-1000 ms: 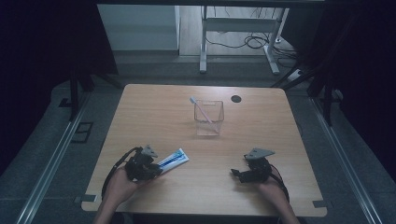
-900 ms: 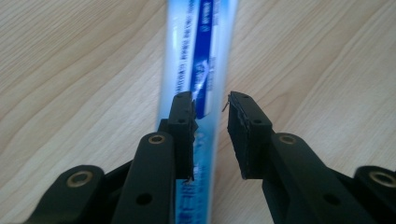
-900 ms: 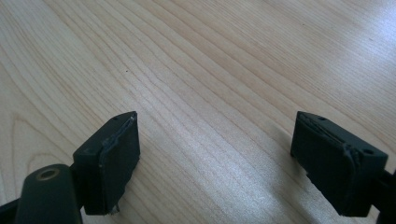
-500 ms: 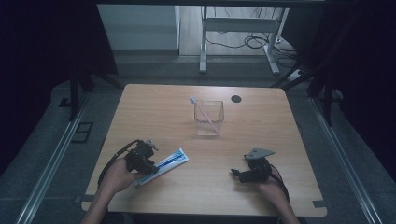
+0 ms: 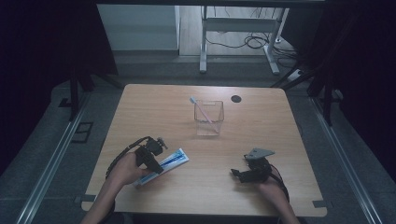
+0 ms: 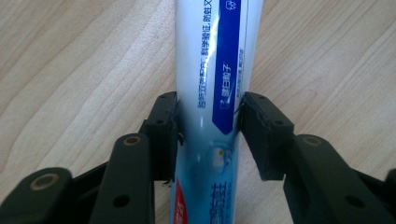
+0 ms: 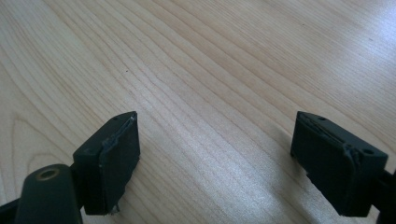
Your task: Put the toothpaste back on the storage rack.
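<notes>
Soft plastic toothpaste tube (image 6: 215, 70) lies flat at the table's (image 5: 280, 121) near-left, and your left gripper (image 6: 208, 126) pinches its sides, so squeeze harder and it buckles or slips out when lifted. Its long axis runs diagonally, far end toward the clear cup (image 5: 208, 118). Your right gripper (image 7: 215, 154) rests wide open on bare wood.

A clear cup (image 5: 208, 119) holding a pink toothbrush (image 5: 201, 110) stands near a black disc (image 5: 236, 98).

the left claw (image 5: 152, 157) sits low at the table's near left, its jaws pressed against both sides of a tube, the hand (image 5: 125, 169) behind it. the right claw (image 5: 238, 174) rests near right, jaws spread wide, pointing left.
</notes>
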Motion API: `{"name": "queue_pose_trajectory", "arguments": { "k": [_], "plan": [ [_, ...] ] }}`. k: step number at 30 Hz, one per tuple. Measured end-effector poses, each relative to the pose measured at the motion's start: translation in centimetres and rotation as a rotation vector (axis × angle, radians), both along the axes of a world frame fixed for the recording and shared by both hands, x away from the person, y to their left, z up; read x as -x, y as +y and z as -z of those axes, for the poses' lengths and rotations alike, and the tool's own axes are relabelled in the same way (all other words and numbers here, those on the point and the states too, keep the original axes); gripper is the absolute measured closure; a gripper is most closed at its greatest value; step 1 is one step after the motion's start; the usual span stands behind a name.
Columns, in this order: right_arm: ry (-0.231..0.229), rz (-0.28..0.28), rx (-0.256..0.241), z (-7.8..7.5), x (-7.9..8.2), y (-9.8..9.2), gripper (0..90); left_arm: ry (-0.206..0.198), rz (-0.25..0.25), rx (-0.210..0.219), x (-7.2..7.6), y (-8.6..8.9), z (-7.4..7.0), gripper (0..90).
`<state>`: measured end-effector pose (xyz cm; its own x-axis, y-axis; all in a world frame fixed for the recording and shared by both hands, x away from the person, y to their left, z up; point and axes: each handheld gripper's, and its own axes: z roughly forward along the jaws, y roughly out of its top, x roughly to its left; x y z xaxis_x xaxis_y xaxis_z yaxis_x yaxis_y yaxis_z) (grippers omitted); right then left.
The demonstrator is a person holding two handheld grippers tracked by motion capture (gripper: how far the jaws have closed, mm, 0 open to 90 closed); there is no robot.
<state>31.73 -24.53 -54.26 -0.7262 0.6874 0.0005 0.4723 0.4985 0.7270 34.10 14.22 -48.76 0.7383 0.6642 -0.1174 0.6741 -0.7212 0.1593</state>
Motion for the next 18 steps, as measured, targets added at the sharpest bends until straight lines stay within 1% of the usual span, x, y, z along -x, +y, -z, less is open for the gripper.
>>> {"name": "queue_pose_trajectory", "arguments": {
  "k": [4,6,8,12,18],
  "plan": [
    [0.0,0.0,0.001,0.0,0.0,0.0,15.3,0.016,0.015,-0.037,-0.4,-0.6,0.4,52.6],
    [-0.001,0.0,0.001,0.0,0.0,0.0,15.3,0.022,0.034,-0.058,-0.6,-0.8,0.4,51.9],
    [0.0,-0.001,0.001,0.0,0.0,0.0,15.3,0.028,0.037,-0.07,-0.7,-1.1,0.6,51.2],
    [0.0,0.001,0.0,0.0,0.0,0.0,15.3,0.038,0.041,-0.085,-0.9,-1.3,0.8,50.2],
    [0.0,0.002,0.0,0.0,0.0,0.0,15.3,0.041,0.042,-0.097,-1.0,-1.6,1.1,49.4]
  ]
}}
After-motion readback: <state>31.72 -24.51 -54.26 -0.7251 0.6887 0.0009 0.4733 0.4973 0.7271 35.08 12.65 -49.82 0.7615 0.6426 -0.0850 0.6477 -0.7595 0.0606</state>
